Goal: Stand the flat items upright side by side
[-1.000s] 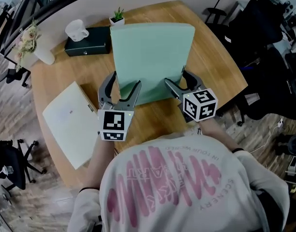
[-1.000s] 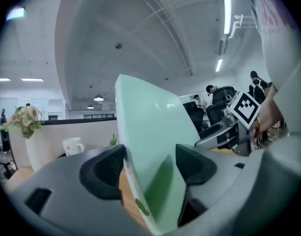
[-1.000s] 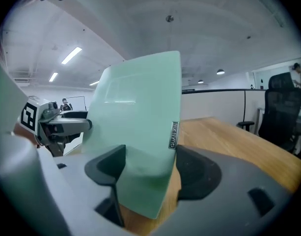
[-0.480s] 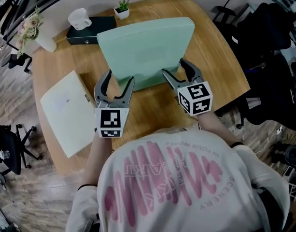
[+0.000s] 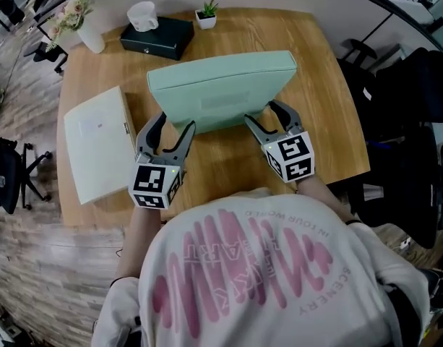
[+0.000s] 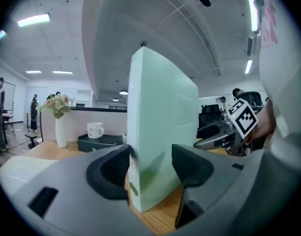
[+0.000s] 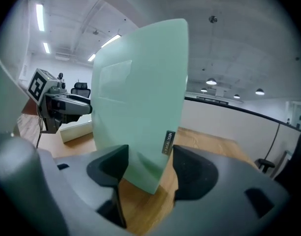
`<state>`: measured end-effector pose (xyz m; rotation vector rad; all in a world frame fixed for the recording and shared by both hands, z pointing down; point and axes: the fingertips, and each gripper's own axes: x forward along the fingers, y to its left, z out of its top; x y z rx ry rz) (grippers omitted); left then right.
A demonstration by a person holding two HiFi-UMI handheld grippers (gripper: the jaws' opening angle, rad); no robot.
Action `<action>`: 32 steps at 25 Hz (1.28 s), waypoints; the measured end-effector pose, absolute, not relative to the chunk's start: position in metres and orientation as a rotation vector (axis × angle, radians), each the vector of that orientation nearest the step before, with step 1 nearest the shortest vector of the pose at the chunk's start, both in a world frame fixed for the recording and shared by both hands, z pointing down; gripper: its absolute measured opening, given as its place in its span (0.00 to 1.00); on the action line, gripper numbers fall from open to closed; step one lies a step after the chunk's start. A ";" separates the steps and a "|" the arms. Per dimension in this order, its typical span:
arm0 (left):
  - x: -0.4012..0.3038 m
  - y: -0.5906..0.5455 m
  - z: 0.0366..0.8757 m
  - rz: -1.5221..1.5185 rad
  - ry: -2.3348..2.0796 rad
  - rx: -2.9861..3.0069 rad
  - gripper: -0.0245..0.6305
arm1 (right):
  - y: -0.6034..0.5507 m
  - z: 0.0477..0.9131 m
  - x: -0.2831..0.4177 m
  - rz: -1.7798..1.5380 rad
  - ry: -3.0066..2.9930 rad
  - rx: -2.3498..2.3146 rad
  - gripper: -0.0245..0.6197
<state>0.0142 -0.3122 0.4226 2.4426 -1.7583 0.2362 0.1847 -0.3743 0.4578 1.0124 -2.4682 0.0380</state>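
Note:
A pale green flat case [image 5: 221, 89] stands on its long edge across the middle of the round wooden table [image 5: 326, 143]. My left gripper [image 5: 168, 130] straddles its lower left corner and my right gripper [image 5: 272, 118] its lower right corner. Both pairs of jaws have just been closing with the case between them. In the left gripper view the case [image 6: 162, 132] sits slantwise between the pads, touching them. The right gripper view shows its tagged corner [image 7: 140, 92] filling the gap from pad to pad. A white flat case [image 5: 98, 150] lies flat at the table's left.
At the back of the table are a black box [image 5: 156, 37] with a white mug [image 5: 142, 16] on it, a small potted plant [image 5: 207, 16] and a vase of flowers [image 5: 87, 31]. Dark office chairs [image 5: 416, 107] stand beyond the right edge.
The green case has tipped up from a lean to standing nearly upright. Both grippers rolled with it, and their jaws stand narrower around its lower corners.

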 end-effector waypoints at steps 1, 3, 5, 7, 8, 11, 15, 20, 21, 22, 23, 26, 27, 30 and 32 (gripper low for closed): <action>0.014 -0.311 0.422 0.233 -1.780 2.418 0.45 | -0.375 0.457 0.184 0.032 -2.482 0.987 0.48; 0.014 -0.311 0.422 0.218 -1.808 2.370 0.45 | -0.375 0.457 0.184 0.032 -2.503 0.944 0.48; 0.017 -0.312 0.423 0.184 -1.814 2.320 0.46 | -0.374 0.457 0.188 0.049 -2.517 0.913 0.48; 0.017 -0.313 0.422 0.141 -1.828 2.268 0.45 | -0.373 0.457 0.190 0.071 -2.535 0.878 0.48; 0.015 -0.314 0.421 0.124 -1.842 2.244 0.45 | -0.373 0.457 0.189 0.081 -2.547 0.858 0.48; 0.013 -0.316 0.419 0.097 -1.877 2.193 0.44 | -0.375 0.456 0.187 0.109 -2.574 0.814 0.48; 0.013 -0.316 0.417 0.072 -1.899 2.166 0.44 | -0.377 0.454 0.187 0.121 -2.597 0.788 0.48; 0.012 -0.313 0.404 0.033 -1.919 2.158 0.44 | -0.380 0.449 0.188 0.166 -2.620 0.768 0.48; 0.012 -0.312 0.402 0.028 -1.922 2.158 0.44 | -0.380 0.448 0.188 0.169 -2.624 0.765 0.48; 0.012 -0.312 0.401 0.022 -1.928 2.156 0.44 | -0.380 0.448 0.187 0.165 -2.627 0.759 0.48; 0.012 -0.311 0.399 0.014 -1.936 2.151 0.44 | -0.380 0.447 0.186 0.158 -2.630 0.750 0.50; 0.013 -0.309 0.395 -0.014 -1.966 2.126 0.44 | -0.378 0.442 0.185 0.158 -2.639 0.709 0.51; 0.014 -0.308 0.394 -0.018 -1.974 2.119 0.44 | -0.377 0.440 0.185 0.160 -2.644 0.693 0.54; 0.017 -0.305 0.391 -0.026 -1.998 2.102 0.44 | -0.378 0.430 0.186 0.145 -2.665 0.676 0.55; 0.019 -0.302 0.388 -0.035 -2.012 2.092 0.44 | -0.379 0.424 0.189 0.145 -2.682 0.687 0.55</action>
